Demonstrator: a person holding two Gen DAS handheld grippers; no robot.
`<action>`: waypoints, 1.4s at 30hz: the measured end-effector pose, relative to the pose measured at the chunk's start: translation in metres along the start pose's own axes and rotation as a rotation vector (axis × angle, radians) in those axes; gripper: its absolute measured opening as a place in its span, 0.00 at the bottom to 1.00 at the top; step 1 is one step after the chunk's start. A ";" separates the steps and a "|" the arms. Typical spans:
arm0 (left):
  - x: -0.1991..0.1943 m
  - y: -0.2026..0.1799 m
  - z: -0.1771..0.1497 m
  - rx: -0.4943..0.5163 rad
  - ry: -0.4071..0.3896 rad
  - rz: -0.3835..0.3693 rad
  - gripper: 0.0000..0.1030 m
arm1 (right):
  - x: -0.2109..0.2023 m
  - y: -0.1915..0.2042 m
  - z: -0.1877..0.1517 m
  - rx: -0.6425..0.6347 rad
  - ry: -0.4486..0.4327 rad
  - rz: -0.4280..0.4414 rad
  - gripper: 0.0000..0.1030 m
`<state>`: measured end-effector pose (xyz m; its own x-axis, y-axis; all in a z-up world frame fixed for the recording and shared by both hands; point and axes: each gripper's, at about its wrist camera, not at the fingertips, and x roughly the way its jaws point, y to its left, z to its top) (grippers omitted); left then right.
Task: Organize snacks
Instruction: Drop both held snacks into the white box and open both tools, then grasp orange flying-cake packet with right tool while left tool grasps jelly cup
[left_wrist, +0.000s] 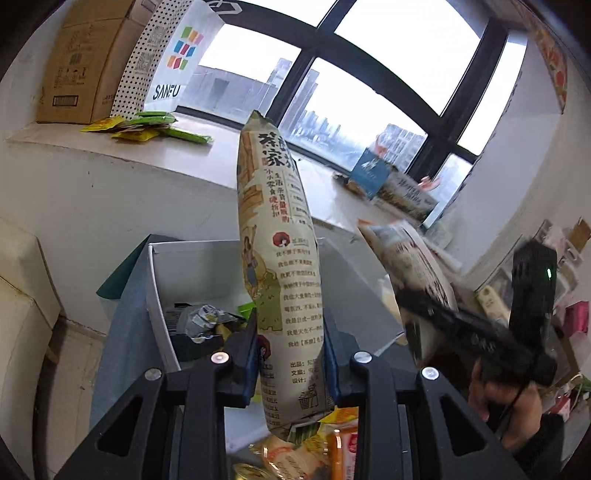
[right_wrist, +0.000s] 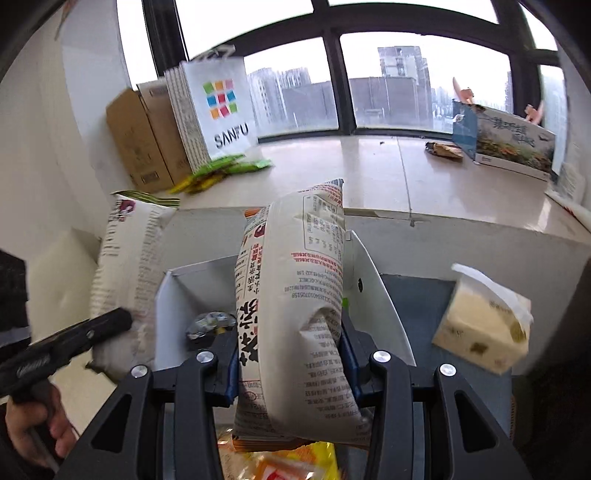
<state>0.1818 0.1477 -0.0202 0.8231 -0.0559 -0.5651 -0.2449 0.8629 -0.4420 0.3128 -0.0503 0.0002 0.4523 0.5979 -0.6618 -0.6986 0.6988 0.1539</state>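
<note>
A: What does the left gripper (left_wrist: 290, 354) carry?

B: A tall cream paper snack bag printed with green and black characters (left_wrist: 280, 266). Both blue pads press on its lower part, and it rises upright beyond the fingertips.

A: And the right gripper (right_wrist: 290, 354)?

B: A cream snack bag with red and black print (right_wrist: 295, 314), pinched low down between the pads so that the paper dents inward. It leans slightly to the right above the jaws.

A: What lies ahead of each claw?

B: An open white cardboard box (right_wrist: 173, 295), just beyond the fingertips, holding a crumpled silver wrapper (right_wrist: 208, 323). Below the fingers lies a heap of yellow and orange packets (right_wrist: 295, 461).

A: To the sides?

B: Right of the right gripper, a beige tissue pack (right_wrist: 484, 328). Farther ahead, on the pale window ledge (right_wrist: 369, 173), stand a brown carton (right_wrist: 140, 140), a white SANFU bag (right_wrist: 221, 107), and green sachets (right_wrist: 229, 166).
</note>
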 end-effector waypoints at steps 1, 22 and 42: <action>0.005 0.004 0.001 -0.004 0.007 0.011 0.31 | 0.010 0.000 0.004 -0.016 0.012 -0.013 0.45; -0.031 -0.008 -0.034 0.137 0.052 0.095 1.00 | -0.030 0.012 -0.021 -0.073 -0.095 -0.043 1.00; -0.110 -0.049 -0.158 0.277 0.028 0.007 1.00 | -0.151 0.032 -0.219 0.076 -0.137 -0.131 1.00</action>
<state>0.0223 0.0327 -0.0466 0.8064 -0.0596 -0.5884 -0.0982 0.9676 -0.2325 0.1009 -0.2043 -0.0563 0.6113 0.5440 -0.5748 -0.5871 0.7988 0.1317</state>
